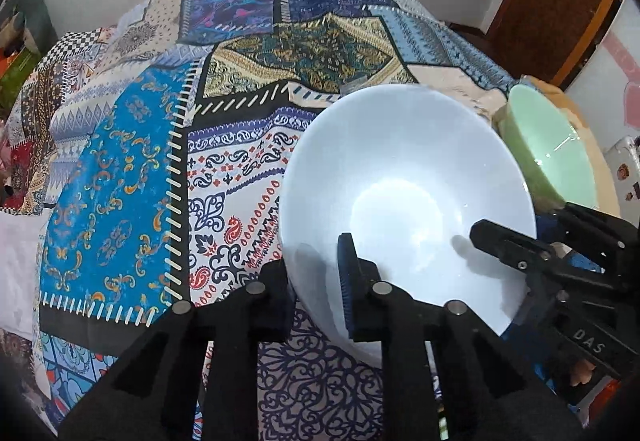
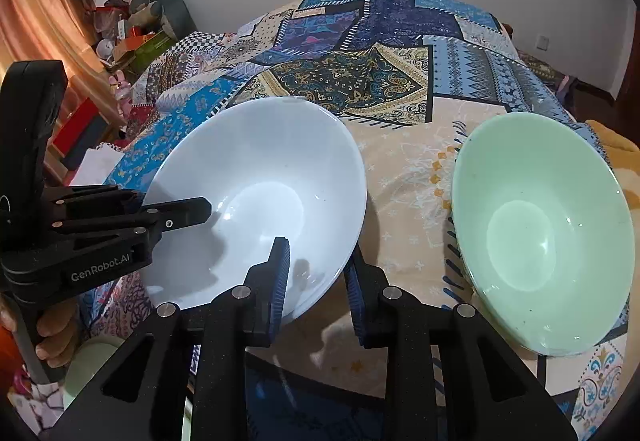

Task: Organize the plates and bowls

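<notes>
left wrist: white bowl (image 1: 400,177) rim pinched between both grippers' fingers (image 1: 346,273).

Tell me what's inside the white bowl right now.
No food or dish. The white bowl holds only one finger of each gripper: left gripper and right gripper both clamp its rim. The patchwork cloth beneath it is covered.
</notes>
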Demonstrator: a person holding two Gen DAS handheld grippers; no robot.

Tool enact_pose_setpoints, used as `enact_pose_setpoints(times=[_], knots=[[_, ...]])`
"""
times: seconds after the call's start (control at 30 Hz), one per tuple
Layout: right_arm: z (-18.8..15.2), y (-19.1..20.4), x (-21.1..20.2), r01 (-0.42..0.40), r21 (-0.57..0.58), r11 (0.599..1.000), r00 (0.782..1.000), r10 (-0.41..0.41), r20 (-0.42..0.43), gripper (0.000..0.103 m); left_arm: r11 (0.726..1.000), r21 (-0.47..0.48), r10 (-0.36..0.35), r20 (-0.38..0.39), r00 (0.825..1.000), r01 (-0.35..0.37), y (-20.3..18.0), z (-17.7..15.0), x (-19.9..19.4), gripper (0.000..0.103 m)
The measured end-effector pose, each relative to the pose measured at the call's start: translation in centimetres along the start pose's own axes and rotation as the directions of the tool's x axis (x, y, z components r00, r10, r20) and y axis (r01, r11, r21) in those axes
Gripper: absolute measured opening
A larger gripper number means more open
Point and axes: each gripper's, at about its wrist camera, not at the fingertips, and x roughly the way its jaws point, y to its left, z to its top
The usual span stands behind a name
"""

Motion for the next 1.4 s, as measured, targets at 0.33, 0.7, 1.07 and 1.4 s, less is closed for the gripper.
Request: enact_pose_setpoints(times=[0.33, 0.7, 1.07, 1.4], knots=[[-0.2, 0.4, -2.5, 0.023, -0.013, 1.000, 1.000, -0.022, 0.022, 0.025, 0.999, -0.009, -0.035, 0.019, 0.999, 0.036, -0.8, -0.7, -2.0, 0.018], [-1.1, 2.6, -6.1, 0.027, -0.019, 0.999, 0.998, -0.025, 0.065, 0.025, 0.999, 0.018, -0.038, 0.094, 0.995, 0.036, -2.1, -2.4, -7.1, 0.018], [-2.0, 5.8, -9.2, 0.002, -0.040, 0.999, 0.992, 0.003, 0.125, 0.025, 0.999, 0.001, -0.043, 0.151, 0.988, 0.043, -1.5, -5.1, -12.4, 0.018], [-2.8, 9.4, -10.1, -0.045, -0.063, 0.997, 0.986, 0.054, 0.160, 0.025, 0.998, -0.044, -0.037, 0.186, 0.982, 0.046, 0.7, -8.3, -16.3, 0.018]])
